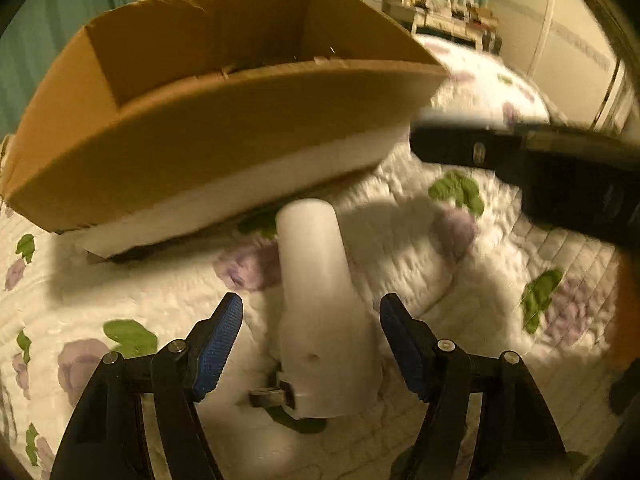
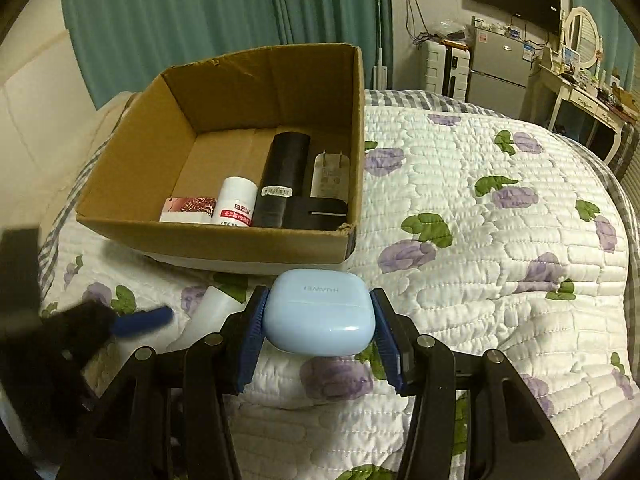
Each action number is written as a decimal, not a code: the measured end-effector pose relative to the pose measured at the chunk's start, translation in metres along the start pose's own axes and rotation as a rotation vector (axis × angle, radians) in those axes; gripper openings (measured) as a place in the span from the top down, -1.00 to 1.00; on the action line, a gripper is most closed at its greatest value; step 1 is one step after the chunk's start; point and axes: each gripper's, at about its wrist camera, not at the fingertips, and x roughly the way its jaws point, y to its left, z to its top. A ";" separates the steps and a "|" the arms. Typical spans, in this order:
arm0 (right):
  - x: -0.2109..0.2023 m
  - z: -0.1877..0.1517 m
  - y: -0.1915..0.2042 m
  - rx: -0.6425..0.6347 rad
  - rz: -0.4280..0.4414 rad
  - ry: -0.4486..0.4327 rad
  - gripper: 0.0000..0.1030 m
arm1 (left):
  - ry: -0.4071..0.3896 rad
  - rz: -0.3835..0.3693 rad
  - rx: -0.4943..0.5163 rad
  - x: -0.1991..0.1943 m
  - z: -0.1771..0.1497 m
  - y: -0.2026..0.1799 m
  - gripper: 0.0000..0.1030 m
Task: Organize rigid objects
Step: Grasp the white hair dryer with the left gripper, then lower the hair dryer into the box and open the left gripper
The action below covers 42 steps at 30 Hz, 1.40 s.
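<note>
A cardboard box (image 2: 120,192) stands on the quilted bed; it also shows in the left wrist view (image 1: 224,120). In it lie a white bottle (image 2: 236,202), a black cylinder (image 2: 282,178), a white charger (image 2: 330,176), a black block (image 2: 316,214) and a red patterned item (image 2: 188,208). My right gripper (image 2: 318,330) is shut on a light blue earbud case (image 2: 320,318), held above the quilt in front of the box. My left gripper (image 1: 311,340) is open around a white plastic bottle (image 1: 320,308) lying on the quilt, its pads apart from it. The bottle also shows in the right wrist view (image 2: 204,316).
The floral quilt (image 2: 480,220) spreads wide to the right of the box. The right gripper's body (image 1: 540,168) hangs blurred at the right of the left wrist view. A fridge (image 2: 500,68), a dressing table (image 2: 580,96) and green curtains (image 2: 200,12) stand beyond the bed.
</note>
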 end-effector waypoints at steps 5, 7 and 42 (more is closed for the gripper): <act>-0.013 0.000 0.002 -0.015 -0.014 -0.010 0.03 | -0.034 0.009 -0.024 -0.017 -0.002 0.003 0.13; -0.025 0.003 0.005 -0.027 -0.017 -0.024 0.03 | -0.071 0.024 -0.049 -0.035 -0.002 0.008 0.13; -0.080 0.135 0.042 -0.165 0.042 -0.279 0.03 | -0.317 0.237 -0.147 -0.098 0.134 0.060 0.13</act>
